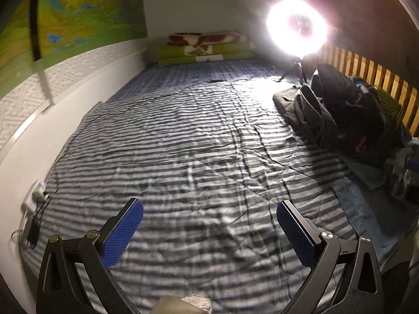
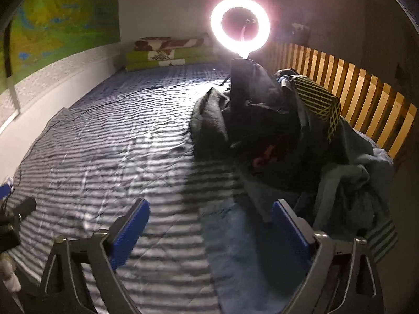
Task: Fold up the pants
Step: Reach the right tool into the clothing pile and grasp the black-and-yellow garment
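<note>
Blue denim pants (image 2: 235, 248) lie flat on the striped bedsheet (image 2: 117, 157), at the near right of the right wrist view. My right gripper (image 2: 210, 202) hovers over their left edge, open, with nothing pinched between its blue pads (image 2: 128, 233). In the left wrist view the same pants (image 1: 358, 209) show at the right edge. My left gripper (image 1: 209, 202) is open over bare striped sheet (image 1: 183, 144), well left of the pants, and holds nothing.
A heap of dark clothes (image 2: 262, 120) (image 1: 340, 115) rises along the right side by a wooden slat rail (image 2: 353, 91). A bright ring light (image 2: 239, 27) stands behind it. Folded blankets (image 1: 207, 48) lie at the far end. A thin cable (image 1: 162, 96) crosses the sheet, and a power strip (image 1: 34, 193) sits by the left wall.
</note>
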`<act>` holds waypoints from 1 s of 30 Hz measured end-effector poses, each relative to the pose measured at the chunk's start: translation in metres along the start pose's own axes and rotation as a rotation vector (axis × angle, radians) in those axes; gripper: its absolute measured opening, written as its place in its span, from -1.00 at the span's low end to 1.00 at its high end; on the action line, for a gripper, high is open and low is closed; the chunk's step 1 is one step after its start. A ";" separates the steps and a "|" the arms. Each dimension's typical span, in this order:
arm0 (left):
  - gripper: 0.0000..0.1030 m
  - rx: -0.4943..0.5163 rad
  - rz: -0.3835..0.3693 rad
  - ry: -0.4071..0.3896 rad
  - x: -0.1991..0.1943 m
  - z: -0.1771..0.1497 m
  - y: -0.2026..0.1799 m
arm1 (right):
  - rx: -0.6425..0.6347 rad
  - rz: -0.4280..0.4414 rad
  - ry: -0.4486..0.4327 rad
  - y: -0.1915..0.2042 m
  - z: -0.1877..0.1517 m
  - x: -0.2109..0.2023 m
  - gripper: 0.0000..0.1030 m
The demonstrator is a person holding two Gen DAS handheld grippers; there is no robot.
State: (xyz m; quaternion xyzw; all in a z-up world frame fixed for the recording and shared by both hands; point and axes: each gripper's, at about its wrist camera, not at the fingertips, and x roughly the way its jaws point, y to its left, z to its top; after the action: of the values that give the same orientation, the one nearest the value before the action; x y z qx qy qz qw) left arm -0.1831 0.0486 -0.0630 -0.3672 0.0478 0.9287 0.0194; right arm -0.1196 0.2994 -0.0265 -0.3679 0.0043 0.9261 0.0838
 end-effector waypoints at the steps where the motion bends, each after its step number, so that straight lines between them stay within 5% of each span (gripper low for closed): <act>1: 1.00 0.006 -0.007 0.001 0.009 0.003 -0.003 | 0.010 -0.008 0.000 -0.008 0.007 0.005 0.66; 10: 1.00 0.022 -0.035 -0.003 0.099 0.029 -0.022 | 0.083 -0.234 -0.048 -0.093 0.078 0.038 0.64; 19: 1.00 0.003 -0.057 0.051 0.141 0.025 -0.019 | 0.093 -0.275 0.029 -0.134 0.124 0.086 0.59; 28: 1.00 0.008 -0.046 0.061 0.144 0.013 -0.013 | 0.109 -0.253 0.109 -0.156 0.133 0.111 -0.39; 30: 1.00 0.013 -0.046 0.058 0.143 0.011 -0.013 | 0.112 -0.248 0.114 -0.156 0.132 0.108 -0.47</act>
State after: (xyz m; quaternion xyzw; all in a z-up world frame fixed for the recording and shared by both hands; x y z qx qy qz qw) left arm -0.2943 0.0626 -0.1539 -0.3950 0.0460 0.9166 0.0415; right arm -0.2623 0.4789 0.0043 -0.4123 0.0150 0.8845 0.2177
